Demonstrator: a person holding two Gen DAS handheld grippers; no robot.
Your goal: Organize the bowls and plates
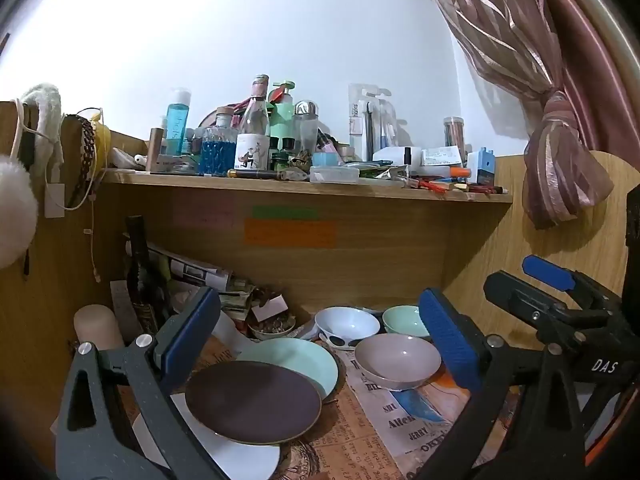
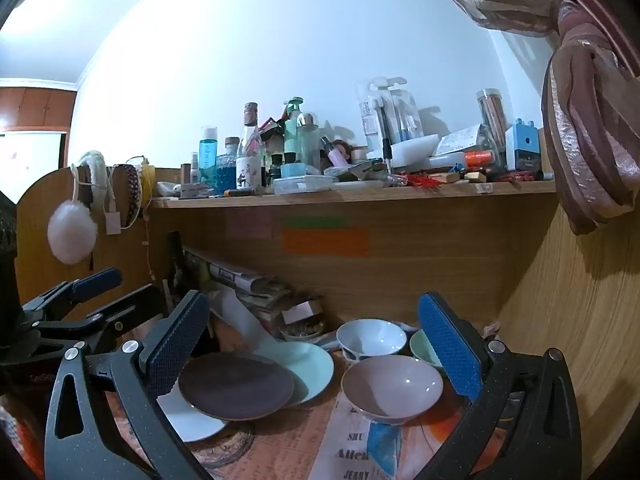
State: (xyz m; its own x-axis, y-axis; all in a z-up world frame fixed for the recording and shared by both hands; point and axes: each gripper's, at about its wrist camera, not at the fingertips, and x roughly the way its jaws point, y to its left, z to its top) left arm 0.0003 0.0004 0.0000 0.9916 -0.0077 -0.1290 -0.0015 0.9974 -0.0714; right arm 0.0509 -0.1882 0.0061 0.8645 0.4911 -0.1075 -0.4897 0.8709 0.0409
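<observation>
Brown plate (image 1: 253, 402) overlapped the mint plate (image 1: 308, 360) and white plate (image 1: 244, 460), hiding most; left gripper (image 1: 320, 340) and right gripper (image 2: 316, 348) gaped, empty.

The right claw's black frame (image 1: 604, 366) reads "DAS"; the newspaper (image 1: 404, 420) under the bowls shows "Allen" and "JERRY".

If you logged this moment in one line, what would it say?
left gripper: open, empty | right gripper: open, empty | dark brown round plate: atop pale green plate | pinkish-grey bowl: untouched

Glossy pink bowl (image 2: 392, 388), seemingly matt brown plate (image 2: 236, 386), printed paper (image 2: 352, 452).
</observation>
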